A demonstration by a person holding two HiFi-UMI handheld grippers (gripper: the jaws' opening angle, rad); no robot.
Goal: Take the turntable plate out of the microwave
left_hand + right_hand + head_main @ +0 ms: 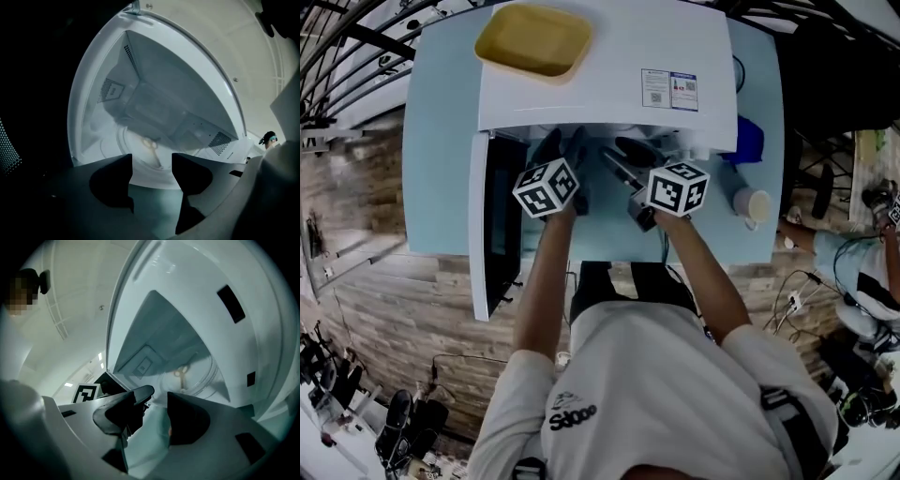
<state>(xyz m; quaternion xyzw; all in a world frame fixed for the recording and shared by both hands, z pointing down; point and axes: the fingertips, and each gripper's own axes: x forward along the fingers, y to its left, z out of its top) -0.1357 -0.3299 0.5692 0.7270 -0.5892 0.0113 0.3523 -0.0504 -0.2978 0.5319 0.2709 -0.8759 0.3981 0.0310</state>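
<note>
My left gripper [151, 161] and right gripper [159, 397] both gape wide, their matte dark jaws holding nothing, at the mouth of the white boxy microwave [609, 84]. The round clear glass plate [136, 151] lies flat on the floor inside it.

We see the clear round glass turntable plate [138, 151] as glossy and smooth inside the white box-shaped microwave [609, 84]. The microwave's painted metal shell has a soft sheen, and its inner walls look satin, with perforated vent patches. The shallow yellow plastic tray [532, 39] on top is matt. The pale blue table top [441, 141] looks smooth and even. The left gripper [151, 161] and the right gripper [157, 401] have matt dark grey plastic jaws. The plank floor [384, 281] shows wood grain. The person's white T-shirt [656, 375] is soft cloth.
</note>
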